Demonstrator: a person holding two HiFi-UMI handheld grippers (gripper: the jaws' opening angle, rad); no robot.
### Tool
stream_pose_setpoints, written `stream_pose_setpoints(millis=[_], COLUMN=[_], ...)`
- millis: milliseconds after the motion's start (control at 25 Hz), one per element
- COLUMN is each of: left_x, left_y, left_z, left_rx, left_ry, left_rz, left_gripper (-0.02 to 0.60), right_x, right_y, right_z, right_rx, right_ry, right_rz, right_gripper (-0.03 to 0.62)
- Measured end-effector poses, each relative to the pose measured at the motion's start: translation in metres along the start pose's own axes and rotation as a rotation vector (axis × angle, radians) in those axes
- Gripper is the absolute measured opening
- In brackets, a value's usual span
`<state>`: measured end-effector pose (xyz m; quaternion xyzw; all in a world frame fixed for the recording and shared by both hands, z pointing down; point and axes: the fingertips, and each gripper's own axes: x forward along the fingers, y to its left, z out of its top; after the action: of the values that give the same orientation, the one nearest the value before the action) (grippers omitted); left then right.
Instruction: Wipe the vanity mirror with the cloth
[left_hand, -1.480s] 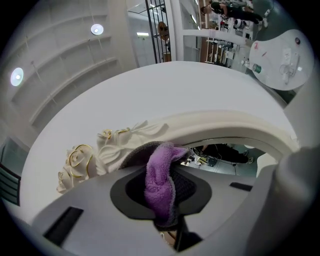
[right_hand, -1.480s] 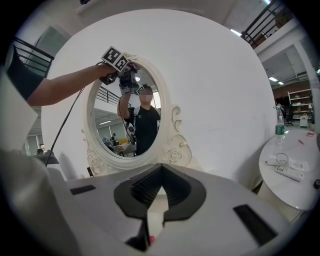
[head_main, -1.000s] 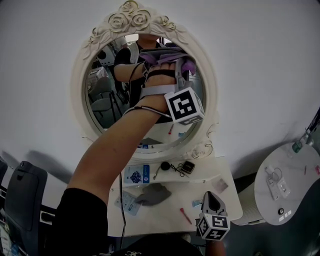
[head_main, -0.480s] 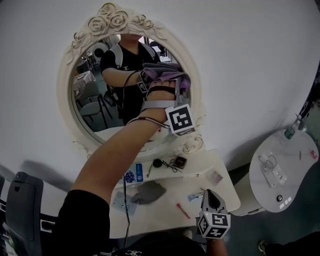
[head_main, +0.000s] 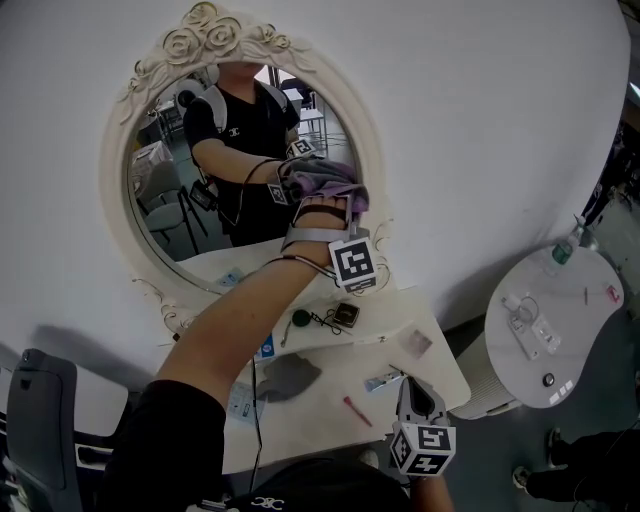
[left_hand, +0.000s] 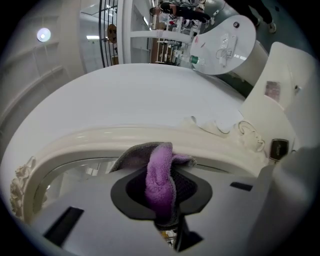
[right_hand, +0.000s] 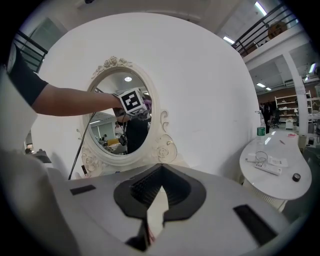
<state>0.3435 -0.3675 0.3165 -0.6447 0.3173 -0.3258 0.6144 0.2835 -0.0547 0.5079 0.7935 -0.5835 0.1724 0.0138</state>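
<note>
The left gripper was raised to the vanity mirror, its jaws clamped on the purple cloth, whose grey backing spread out past the tips. In the head view the cloth lay at about 3 o'clock on the oval glass, just inside the cream carved frame. The left gripper view showed the folded wad sitting where the glass met that frame. The person's bare forearm ran up from 7 o'clock to the left gripper, with a dark cable beside it. The right gripper hung low at 5 o'clock in the head view, near the front right corner of the white surface and well apart from the mirror. Its jaws were drawn close, with only a narrow slit between them and nothing in it. On the surface below the mirror lay a dark grey rag, a thin red stick, a small dark square item and a few flat packets too small to identify. At 3 o'clock from the surface stood a round white side table, which carried a bottle near its far edge and some small white pieces. A black chair showed at 8 o'clock.
</note>
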Motion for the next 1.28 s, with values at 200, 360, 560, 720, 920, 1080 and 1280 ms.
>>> stream_pose_setpoints(millis=[200,360,560,720,920,1080,1280], left_x=[-0.003,-0.005,-0.023,-0.035,-0.054,-0.059,-0.068], left_y=[-0.068,-0.119,-0.194,-0.226,-0.25,-0.255,-0.253], left_z=[-0.003,-0.029,-0.076,-0.109,-0.156,-0.167,-0.167], left_rx=[-0.012,0.048,0.172,0.095,-0.019,-0.077,-0.196], left_ry=[-0.001,0.094,0.138,0.208,0.28,0.307,0.361], left_rz=[-0.065,-0.145,-0.242,-0.329,-0.407,-0.474,-0.624], left_gripper=[0.061,0.061,0.061,0.06,0.057,0.057,0.061], right_x=[-0.013,-0.02,-0.025,-0.023,-0.018,-0.015,-0.013], right_y=[-0.008,-0.009,-0.005,-0.002,0.009,0.017,0.023], right_z=[-0.007,-0.01,-0.014,-0.014,-0.012,-0.008,-0.005], right_rx=[0.009,0.016,-0.004,-0.002,-0.013,-0.029,-0.043], right_ry=[0.014,0.016,0.029,0.029,0.027,0.022,0.017], right_rz=[-0.032,-0.044,-0.042,-0.036,-0.009,0.013,0.034], right_gripper=[0.011,0.011,0.011,0.011,0.011,0.011,0.011])
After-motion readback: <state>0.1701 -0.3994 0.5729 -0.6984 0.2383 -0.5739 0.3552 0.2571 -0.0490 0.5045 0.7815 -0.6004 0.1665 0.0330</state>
